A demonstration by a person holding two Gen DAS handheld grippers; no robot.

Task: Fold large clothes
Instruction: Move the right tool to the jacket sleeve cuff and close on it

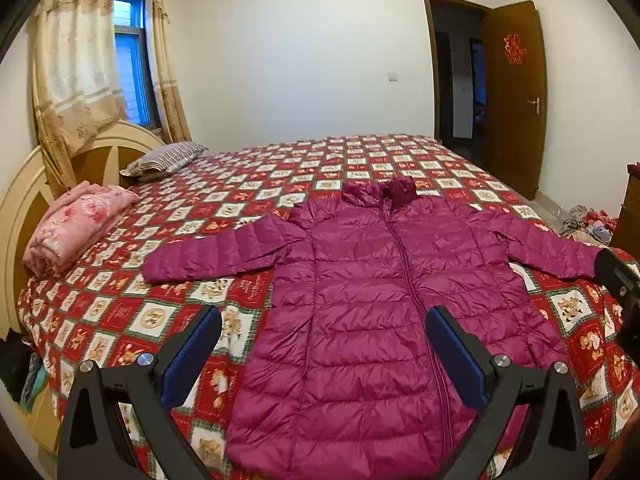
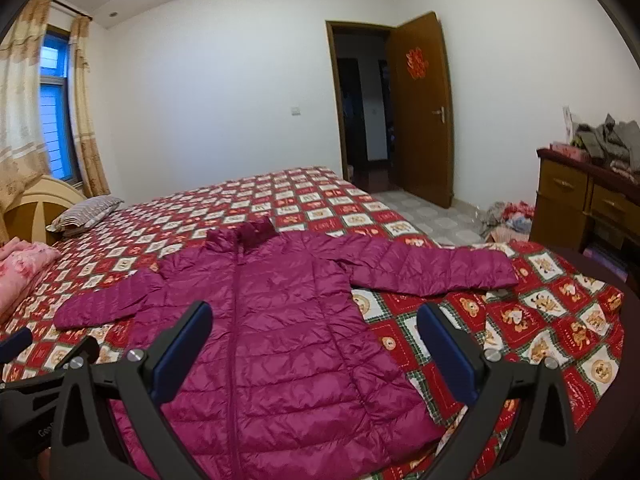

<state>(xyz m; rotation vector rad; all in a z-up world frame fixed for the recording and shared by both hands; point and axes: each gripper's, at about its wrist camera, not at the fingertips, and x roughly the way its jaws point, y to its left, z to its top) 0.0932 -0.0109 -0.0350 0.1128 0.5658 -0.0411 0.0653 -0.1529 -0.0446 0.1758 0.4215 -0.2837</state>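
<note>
A long magenta puffer jacket (image 1: 360,304) (image 2: 272,328) lies flat and zipped on the bed, collar toward the far side, both sleeves spread out sideways. My left gripper (image 1: 324,320) hovers open above the jacket's lower hem, slightly left of the zipper, with nothing between its blue-padded fingers. My right gripper (image 2: 316,316) is open too, held over the jacket's lower right part and the bedspread beside it. Part of the right gripper shows at the right edge of the left wrist view, near the right cuff. Neither gripper touches the fabric.
The bed carries a red checked bedspread (image 1: 280,168) (image 2: 560,312). A folded pink blanket (image 1: 76,224) and a striped pillow (image 1: 164,160) lie by the headboard at left. A wooden dresser (image 2: 580,200) with piled clothes stands at right; clothes lie on the floor near the open door (image 2: 424,108).
</note>
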